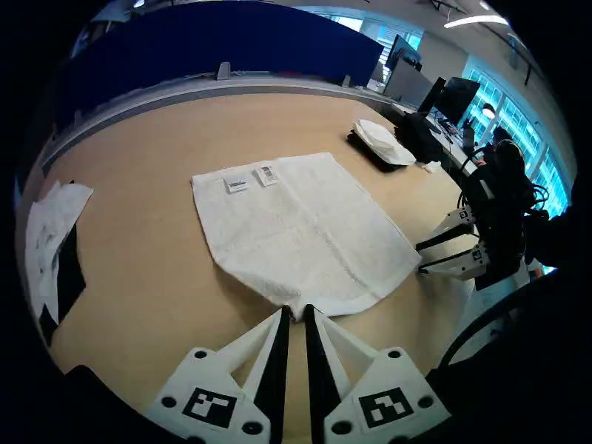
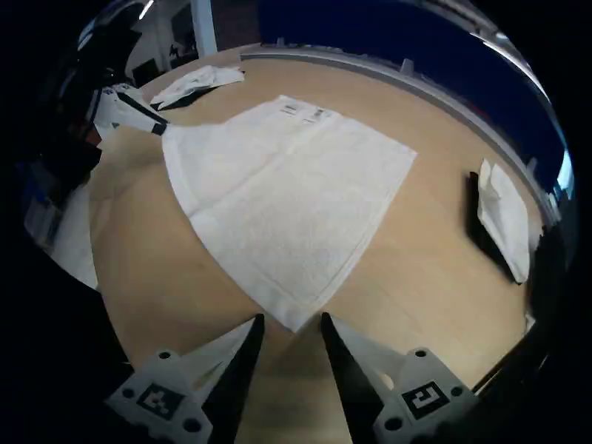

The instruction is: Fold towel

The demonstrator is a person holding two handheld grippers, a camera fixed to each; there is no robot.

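Wooden counter (image 1: 133, 281) carries the towel (image 1: 303, 229) spread flat, one near corner straight ahead between each pair of tips: right hand-held gripper (image 2: 288, 320) apart, left hand-held gripper (image 1: 296, 311) nearly together, clamping unclear.

I count one white towel (image 1: 303, 229) on one wooden table (image 1: 148, 281), and two small labels (image 1: 266, 175) on that towel. Two other white cloths (image 1: 383, 140) are there also. The grippers are two, the left gripper (image 1: 296, 314) and the right gripper (image 2: 290, 320).
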